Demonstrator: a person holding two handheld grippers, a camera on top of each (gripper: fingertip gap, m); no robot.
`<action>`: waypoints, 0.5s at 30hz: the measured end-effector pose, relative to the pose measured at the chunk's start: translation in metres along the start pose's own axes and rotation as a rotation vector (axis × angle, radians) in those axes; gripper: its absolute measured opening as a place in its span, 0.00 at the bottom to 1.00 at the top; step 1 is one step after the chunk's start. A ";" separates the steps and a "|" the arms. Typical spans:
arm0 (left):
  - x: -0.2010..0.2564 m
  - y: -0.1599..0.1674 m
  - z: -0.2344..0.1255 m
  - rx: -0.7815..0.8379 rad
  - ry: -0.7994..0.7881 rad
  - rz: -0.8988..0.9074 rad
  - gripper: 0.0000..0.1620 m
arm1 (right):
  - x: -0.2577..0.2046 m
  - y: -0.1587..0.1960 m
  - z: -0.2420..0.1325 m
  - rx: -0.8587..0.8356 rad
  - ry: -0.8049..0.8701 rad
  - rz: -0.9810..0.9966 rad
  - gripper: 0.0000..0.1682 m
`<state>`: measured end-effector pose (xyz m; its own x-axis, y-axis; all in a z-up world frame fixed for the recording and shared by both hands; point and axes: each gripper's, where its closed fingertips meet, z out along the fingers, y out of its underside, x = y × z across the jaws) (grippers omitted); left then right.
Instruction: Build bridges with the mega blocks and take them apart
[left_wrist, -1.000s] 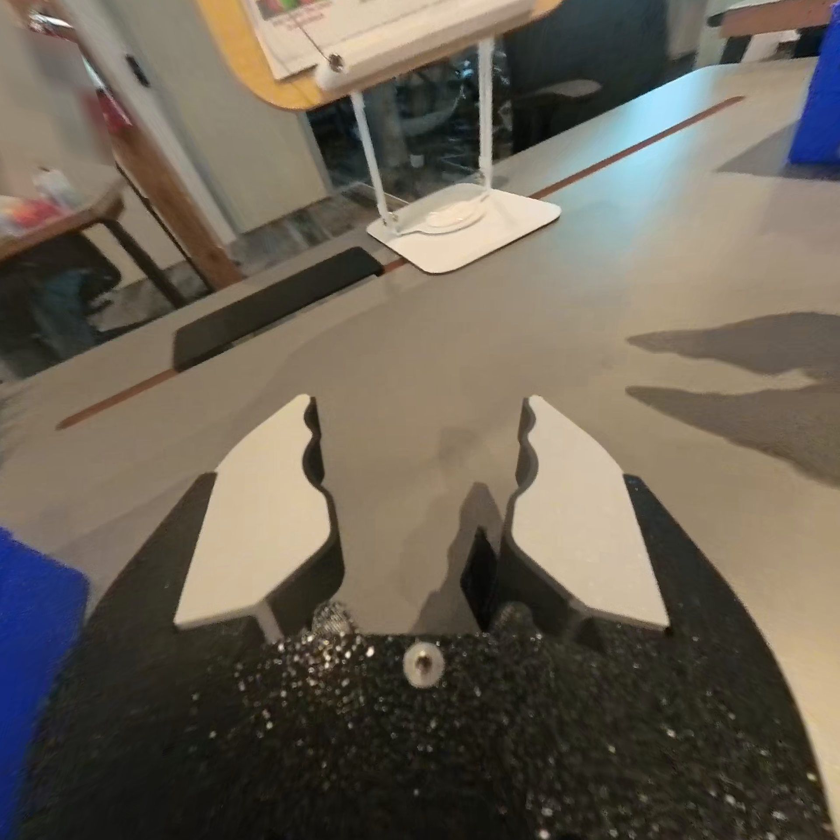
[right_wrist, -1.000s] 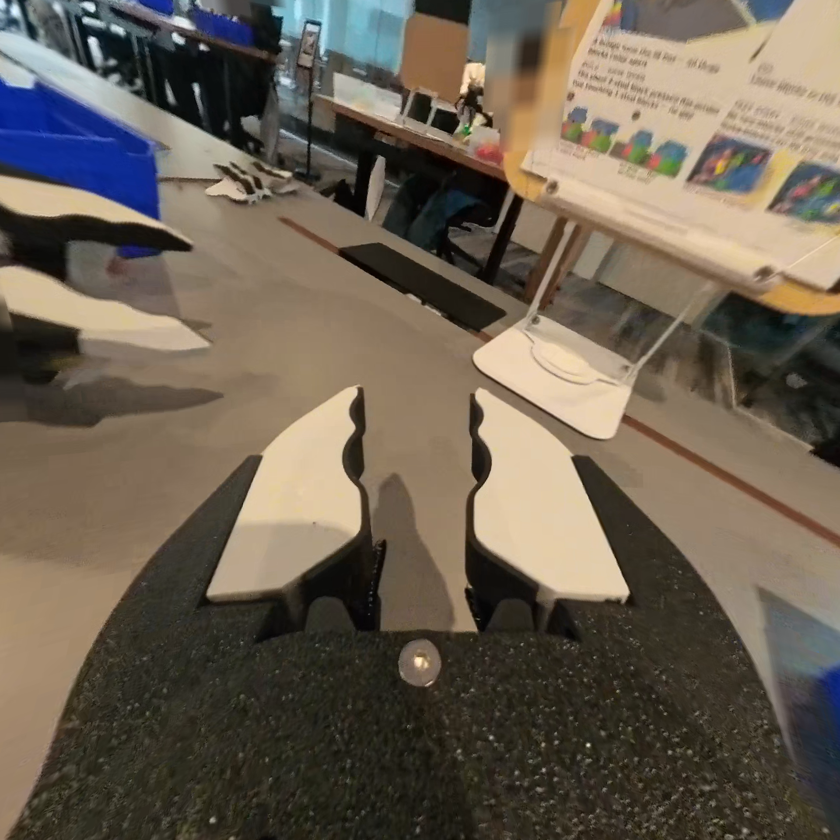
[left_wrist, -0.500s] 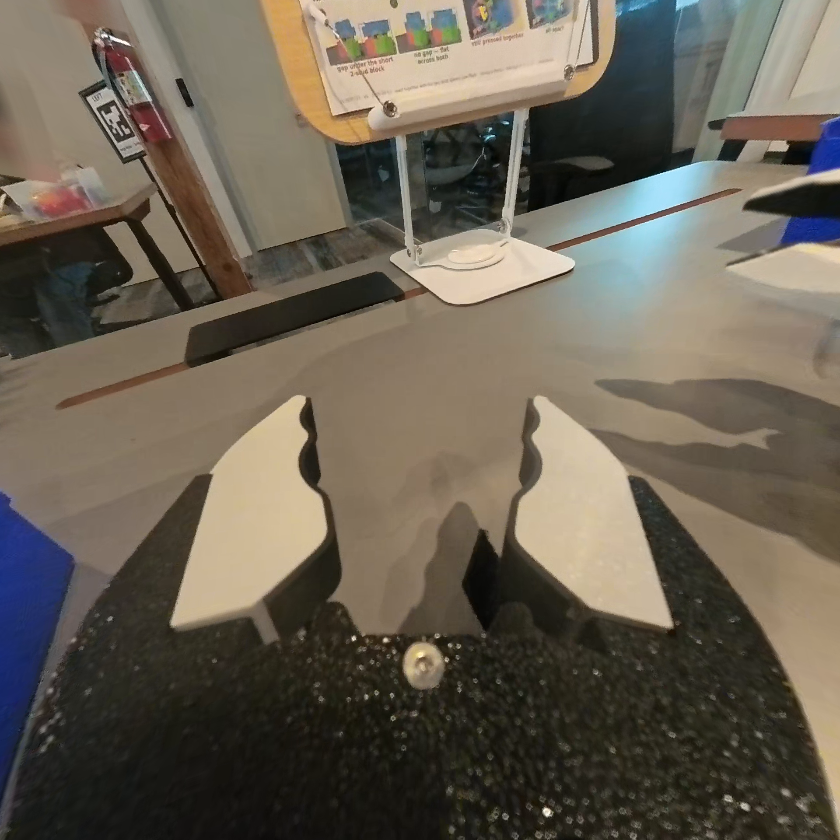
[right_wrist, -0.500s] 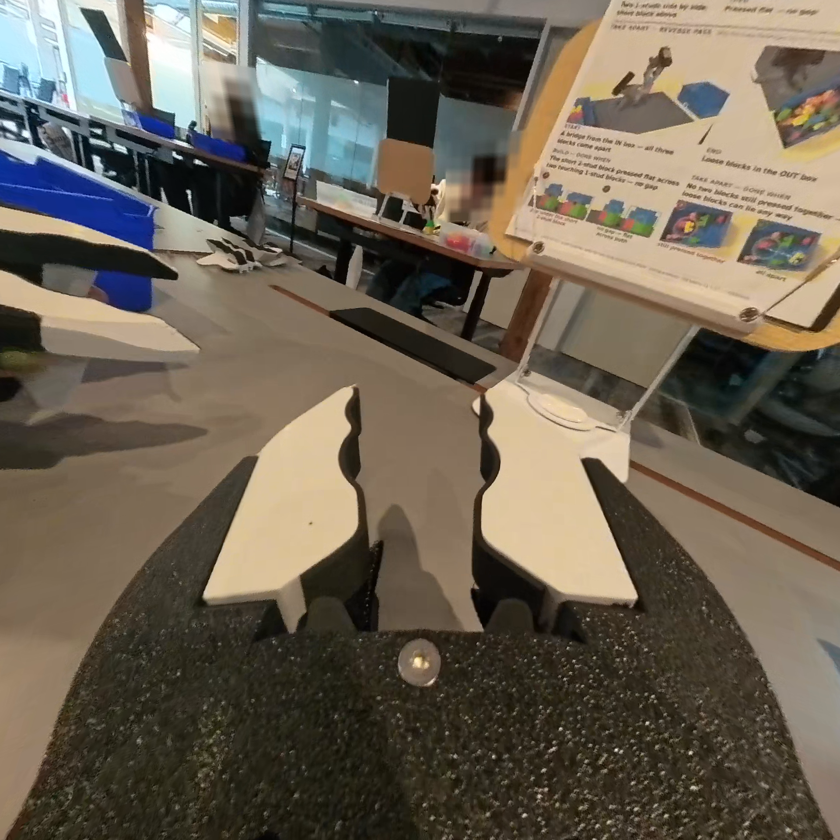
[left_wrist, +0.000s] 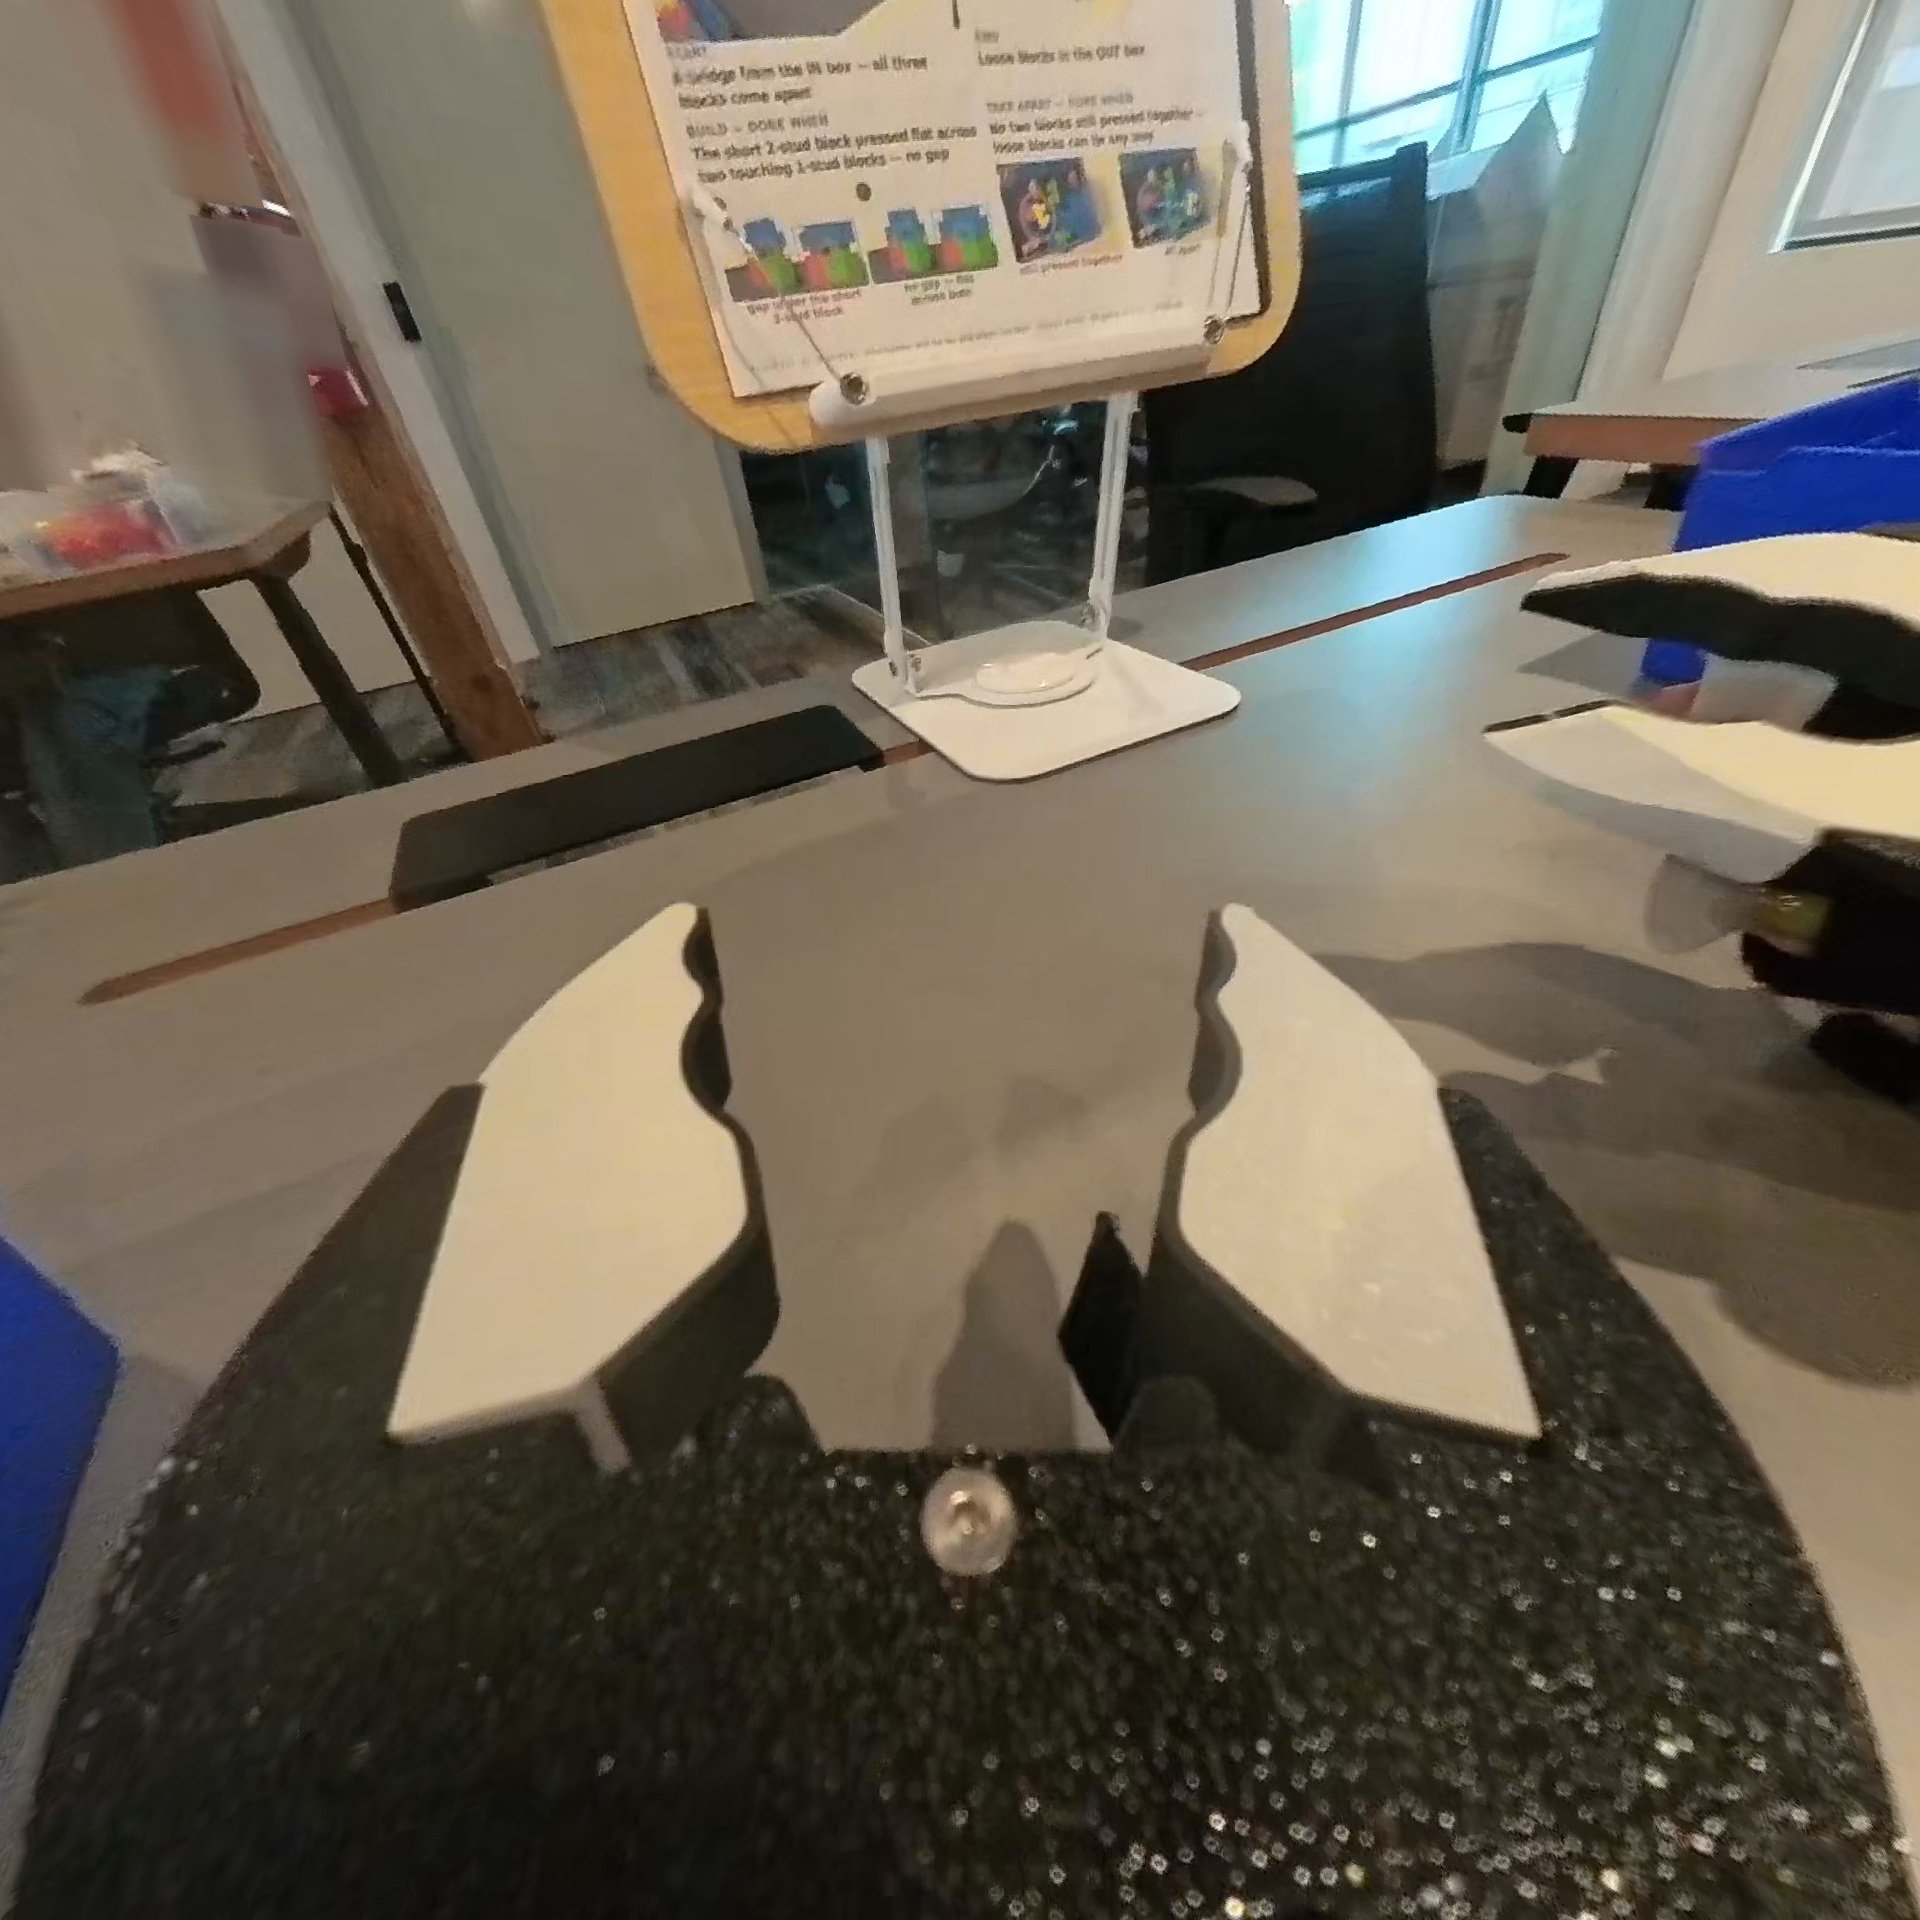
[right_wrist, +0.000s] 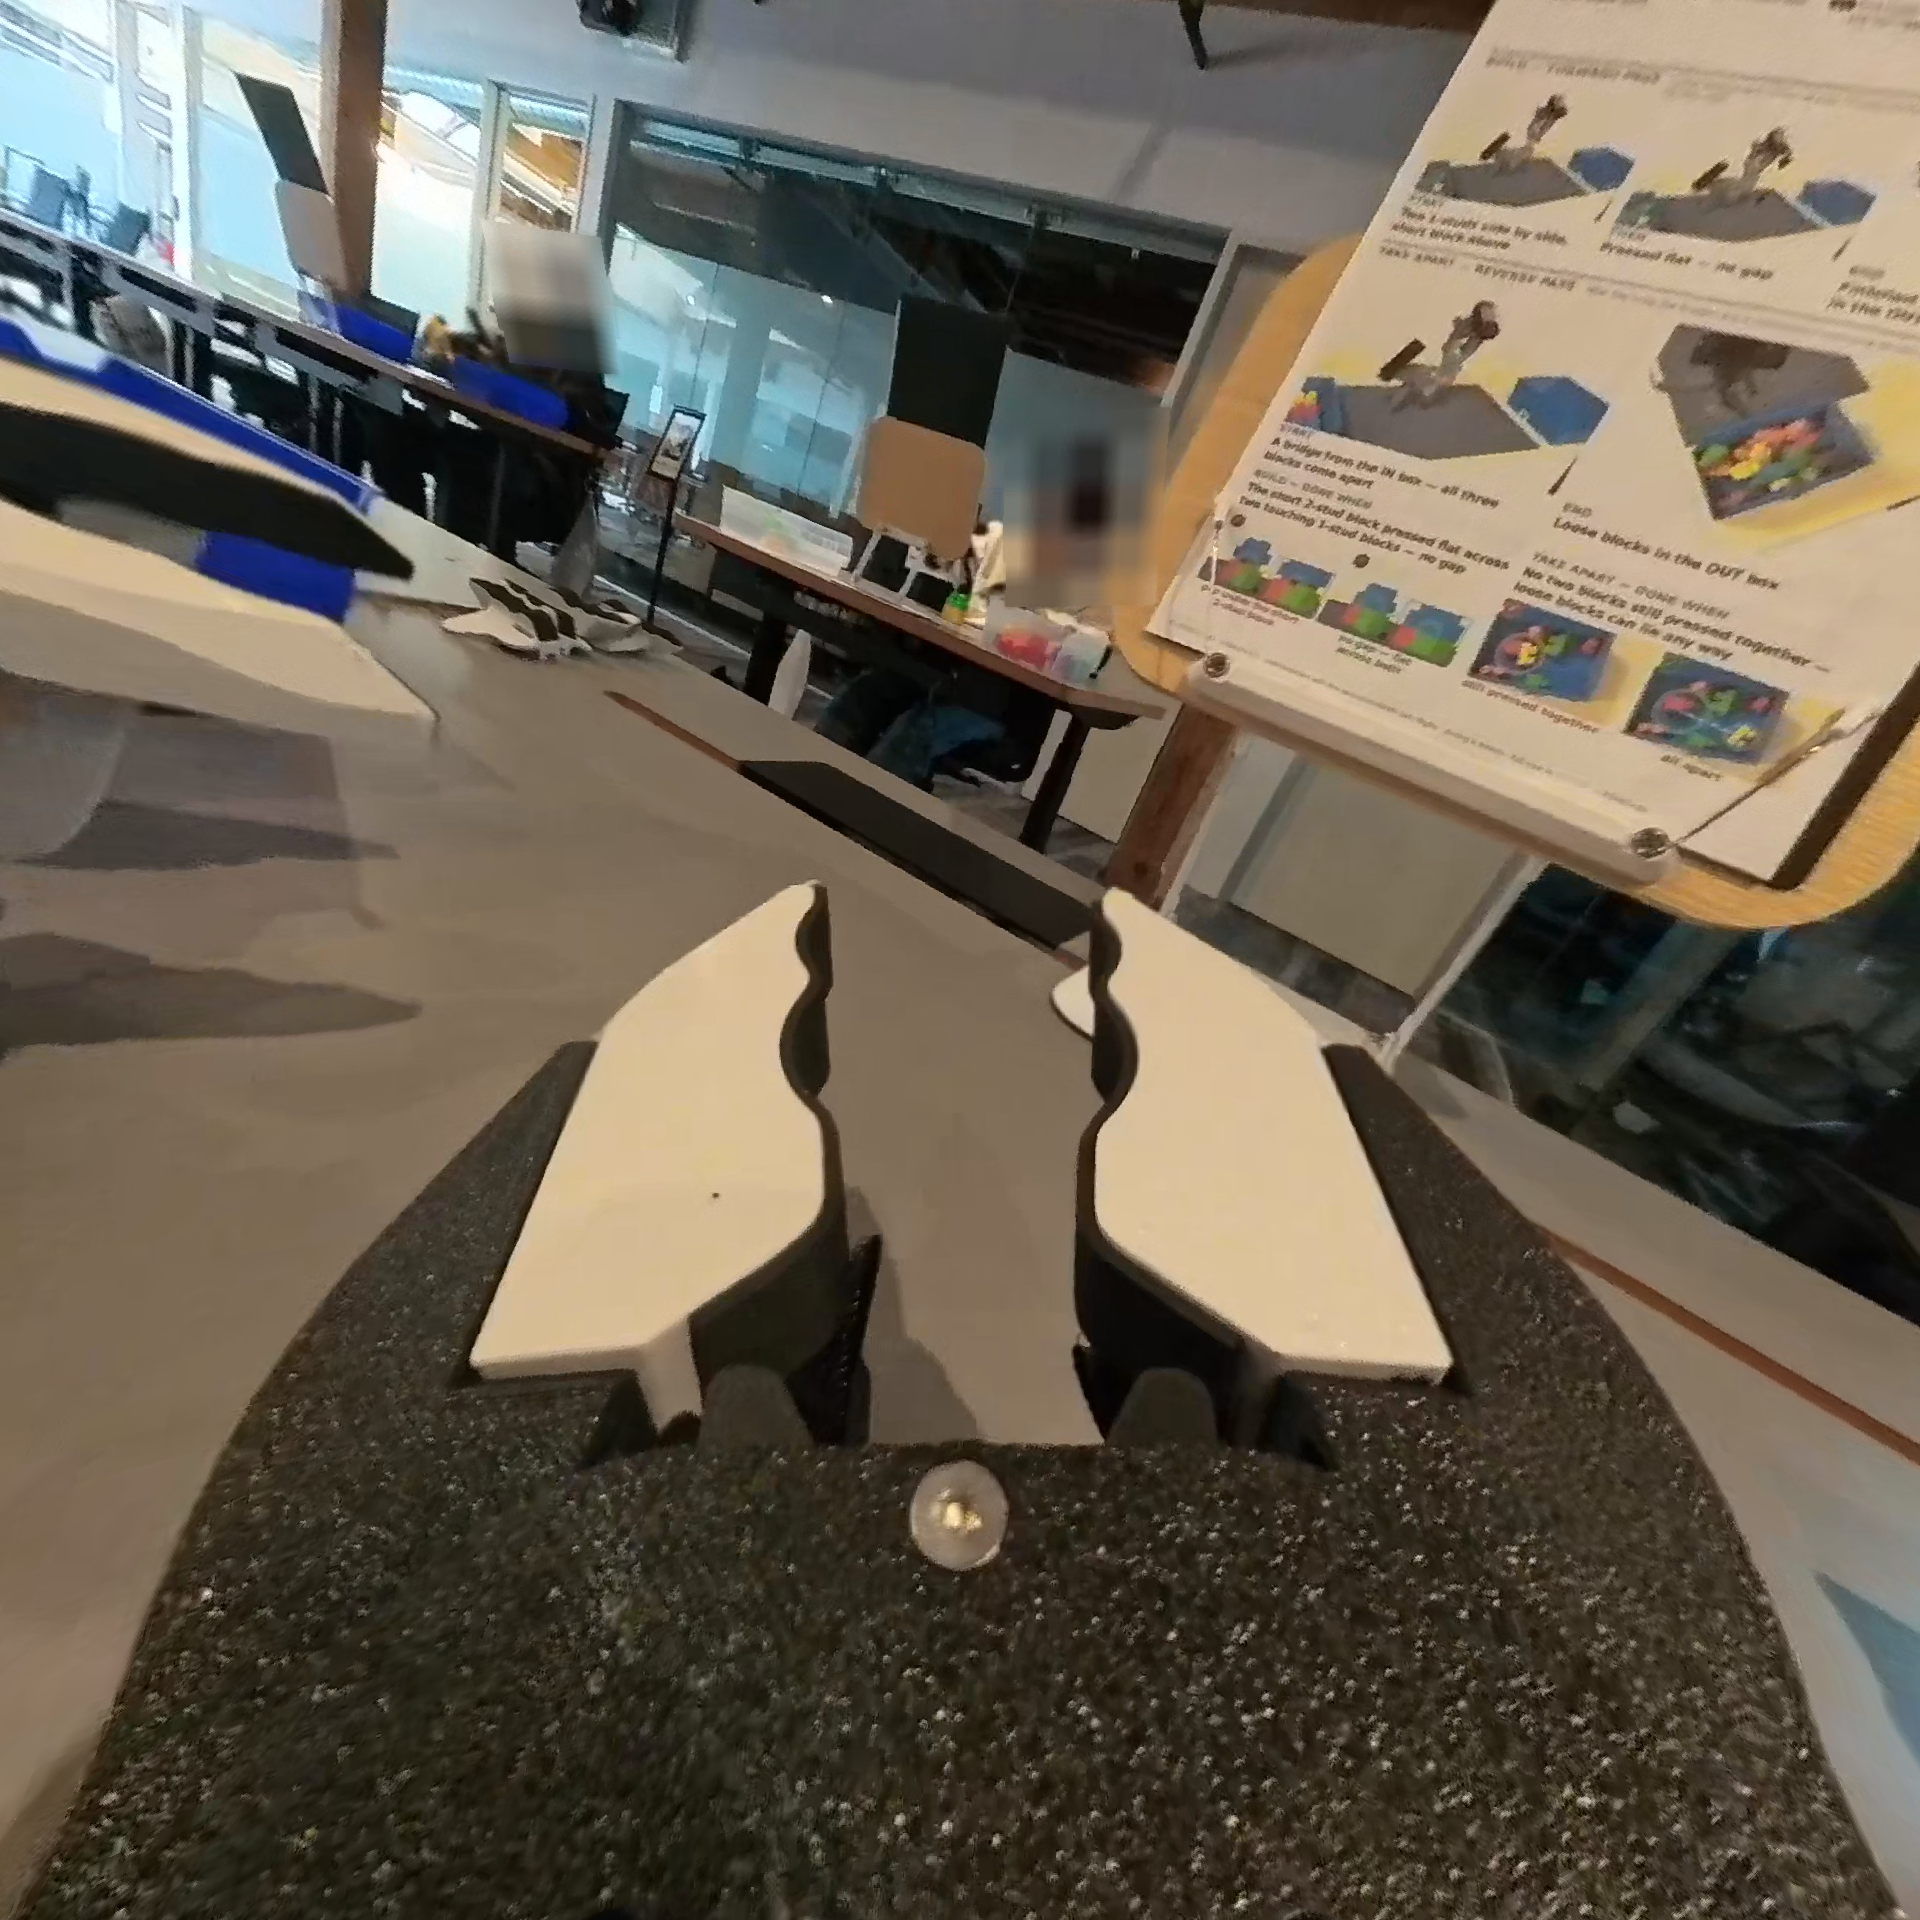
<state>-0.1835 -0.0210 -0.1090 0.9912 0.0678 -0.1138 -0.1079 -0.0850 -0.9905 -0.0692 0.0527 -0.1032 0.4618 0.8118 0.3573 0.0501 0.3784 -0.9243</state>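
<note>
No mega blocks visible in either view, so can't tell where they lie; prob. in the blue bins, contents hidden. Judging by that, no bridge started or standing on the table (left_wrist: 987, 935): all of the build looks left to do.

Left gripper (left_wrist: 961, 935): jaws apart, nothing btwn them, held over bare grey tabletop. Right gripper (right_wrist: 961, 914): jaws apart too, narrower gap, empty.

One blue bin (left_wrist: 1808, 468) sits far right behind the right gripper, another blue bin (left_wrist: 42, 1403) near left. Instruction board on white stand (left_wrist: 1039, 707) at the far edge, black pad (left_wrist: 623, 790) beside it. Mid-table open, plenty of room; far edge drops off past the stand.
</note>
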 end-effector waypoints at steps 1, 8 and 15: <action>0.003 -0.004 -0.002 0.010 0.009 0.007 0.54 | -0.001 0.000 0.000 -0.001 0.000 -0.011 0.28; 0.023 -0.038 -0.058 0.059 0.127 -0.043 0.41 | -0.010 -0.005 -0.001 0.031 -0.022 -0.085 0.27; -0.066 -0.057 -0.166 -0.046 -0.100 0.029 0.31 | -0.006 -0.005 0.001 0.033 -0.011 -0.042 0.25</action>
<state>-0.2304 -0.1859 -0.0321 0.9748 0.1636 -0.1515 -0.1303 -0.1334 -0.9825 -0.0732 0.0464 -0.1006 0.4497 0.7998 0.3975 0.0401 0.4265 -0.9036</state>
